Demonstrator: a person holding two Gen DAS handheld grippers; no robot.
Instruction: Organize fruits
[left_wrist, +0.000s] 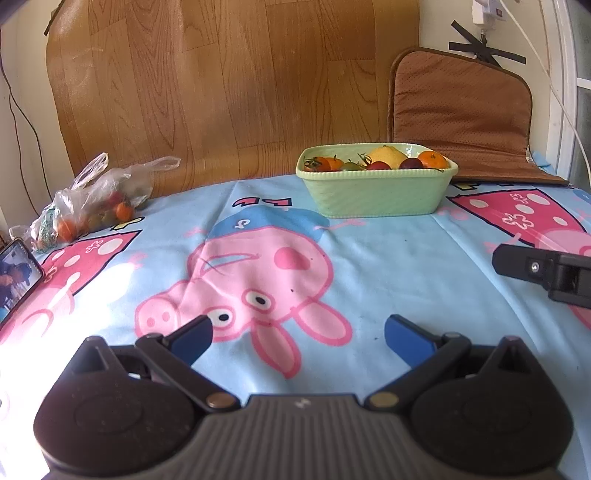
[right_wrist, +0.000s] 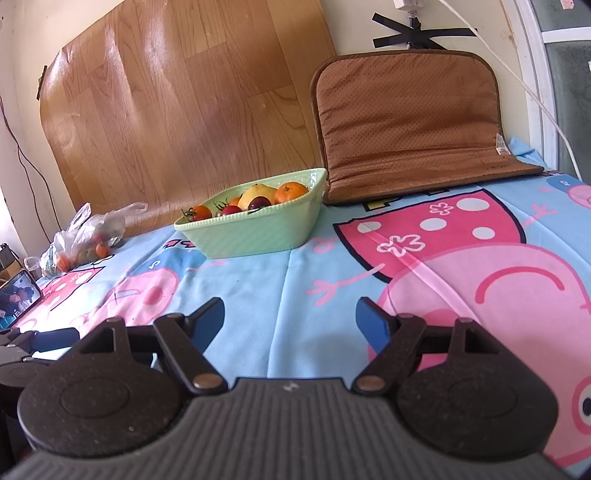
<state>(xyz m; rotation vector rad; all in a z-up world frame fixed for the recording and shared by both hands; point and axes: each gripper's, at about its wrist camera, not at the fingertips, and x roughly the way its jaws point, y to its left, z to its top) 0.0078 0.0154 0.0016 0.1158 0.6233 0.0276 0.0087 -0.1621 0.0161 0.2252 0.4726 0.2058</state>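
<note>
Left wrist view: the left gripper (left_wrist: 297, 334) hangs released, jaws wide apart over the cartoon-pig cloth (left_wrist: 332, 266) on the worktop. A green bowl (left_wrist: 373, 195) holding a yellow fruit (left_wrist: 388, 156), oranges and tomatoes stands far ahead; a plastic bag (left_wrist: 92, 199) of more fruit lies far left.

Right wrist view: the right gripper (right_wrist: 290, 319) is likewise released and empty, the bowl (right_wrist: 255, 236) ahead-left, beside a brown cushion (right_wrist: 406, 129)
</note>
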